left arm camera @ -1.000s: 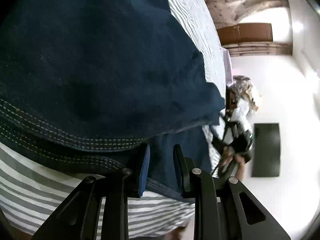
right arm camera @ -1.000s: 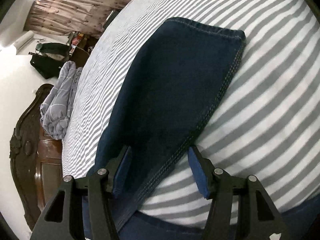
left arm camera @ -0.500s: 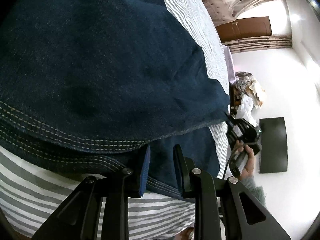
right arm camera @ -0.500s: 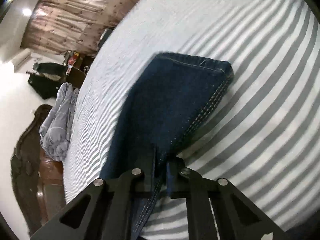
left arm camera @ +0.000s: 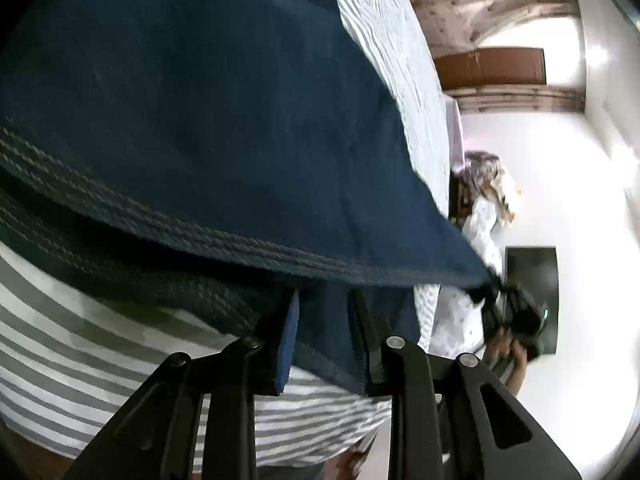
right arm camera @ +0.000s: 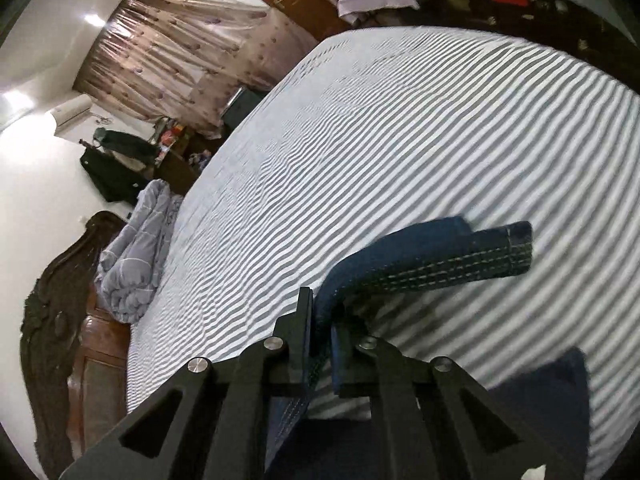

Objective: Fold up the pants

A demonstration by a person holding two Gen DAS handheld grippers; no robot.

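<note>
A: Item: pants, dark blue denim, pale topstitching along the seam. Location: on the striped bedsheet, at its near edge. Status?

B: Fold in hand, not finished, by my reading. Right gripper: jaws clamped on a seam edge, that leg lifted clear of the bedsheet, its hemmed end hanging free above the stripes. Left gripper: fingers narrow, a thick denim fold between them; they appear to pinch it.

A: Remaining?

B: The lifted leg is not yet laid over the rest. No flat, squared stack on the bedsheet. Cloth looks heavy, bunched near the left gripper.
</note>
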